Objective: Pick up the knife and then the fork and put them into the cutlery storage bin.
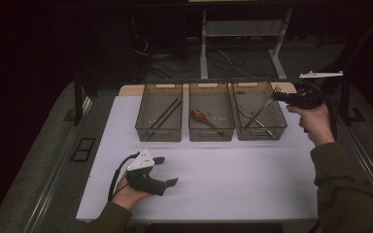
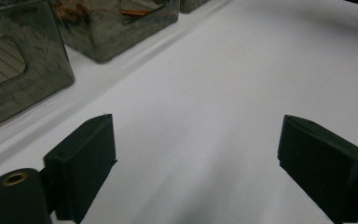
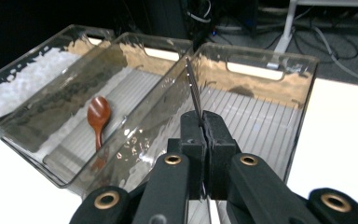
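Presently the left gripper hovers low over the bare white table, jaws spread wide, nothing between them. Ahead stand three smoky clear plastic bins: the left bin holds dark chopsticks, the middle bin a reddish-brown wooden spoon. Rightmost, the right gripper is clamped tight on a thin metal fork, held above the right bin, where more cutlery lies.
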`<action>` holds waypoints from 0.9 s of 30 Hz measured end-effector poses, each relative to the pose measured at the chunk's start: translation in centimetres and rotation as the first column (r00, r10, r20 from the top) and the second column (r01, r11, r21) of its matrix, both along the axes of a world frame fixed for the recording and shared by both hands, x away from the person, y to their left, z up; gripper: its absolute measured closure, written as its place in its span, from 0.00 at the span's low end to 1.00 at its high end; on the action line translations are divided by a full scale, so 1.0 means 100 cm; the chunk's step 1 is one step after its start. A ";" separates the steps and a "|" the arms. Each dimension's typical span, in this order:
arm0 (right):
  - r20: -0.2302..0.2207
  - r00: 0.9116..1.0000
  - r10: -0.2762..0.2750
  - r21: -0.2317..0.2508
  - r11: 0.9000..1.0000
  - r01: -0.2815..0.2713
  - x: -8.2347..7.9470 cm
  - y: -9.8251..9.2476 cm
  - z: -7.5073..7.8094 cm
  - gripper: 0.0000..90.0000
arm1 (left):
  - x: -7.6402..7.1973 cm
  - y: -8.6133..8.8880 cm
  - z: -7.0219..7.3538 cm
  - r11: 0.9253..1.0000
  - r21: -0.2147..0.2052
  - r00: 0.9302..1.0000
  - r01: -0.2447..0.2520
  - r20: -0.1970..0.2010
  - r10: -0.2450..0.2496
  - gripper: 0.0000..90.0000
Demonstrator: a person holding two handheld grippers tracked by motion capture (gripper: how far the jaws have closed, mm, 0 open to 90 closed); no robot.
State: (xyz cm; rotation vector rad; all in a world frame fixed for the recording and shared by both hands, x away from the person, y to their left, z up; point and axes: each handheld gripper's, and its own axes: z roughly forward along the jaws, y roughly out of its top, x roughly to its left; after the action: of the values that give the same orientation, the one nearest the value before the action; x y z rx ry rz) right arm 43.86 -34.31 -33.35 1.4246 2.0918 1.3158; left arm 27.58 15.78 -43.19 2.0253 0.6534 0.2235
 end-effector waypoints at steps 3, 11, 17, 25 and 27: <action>-0.026 1.000 0.015 0.015 1.000 -0.015 0.005 0.001 -0.005 0.97 | 0.000 -0.001 0.000 1.000 -0.002 1.000 -0.007 0.002 0.007 0.08; -0.090 0.995 0.039 0.028 0.999 -0.036 0.016 0.003 -0.020 0.97 | 0.001 -0.002 0.000 1.000 0.001 1.000 -0.003 -0.007 0.003 0.02; -0.114 0.993 0.030 0.048 0.999 -0.025 0.025 0.000 -0.029 0.96 | 0.001 -0.003 -0.001 1.000 0.012 1.000 0.004 -0.017 -0.004 0.02; -0.144 0.989 -0.023 -0.049 0.999 0.017 0.035 -0.002 -0.043 0.89 | 0.001 -0.004 -0.001 1.000 0.014 1.000 0.006 -0.019 -0.006 0.02; -0.145 0.989 -0.036 -0.082 0.996 0.024 0.036 0.000 -0.045 0.87 | 0.001 -0.004 -0.001 1.000 0.014 1.000 0.007 -0.018 -0.007 0.02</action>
State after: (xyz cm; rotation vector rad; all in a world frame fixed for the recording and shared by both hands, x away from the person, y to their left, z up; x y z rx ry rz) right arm 47.47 -34.34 -37.89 1.5550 2.1790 1.1336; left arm 27.69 15.40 -43.31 2.0445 0.6572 0.2062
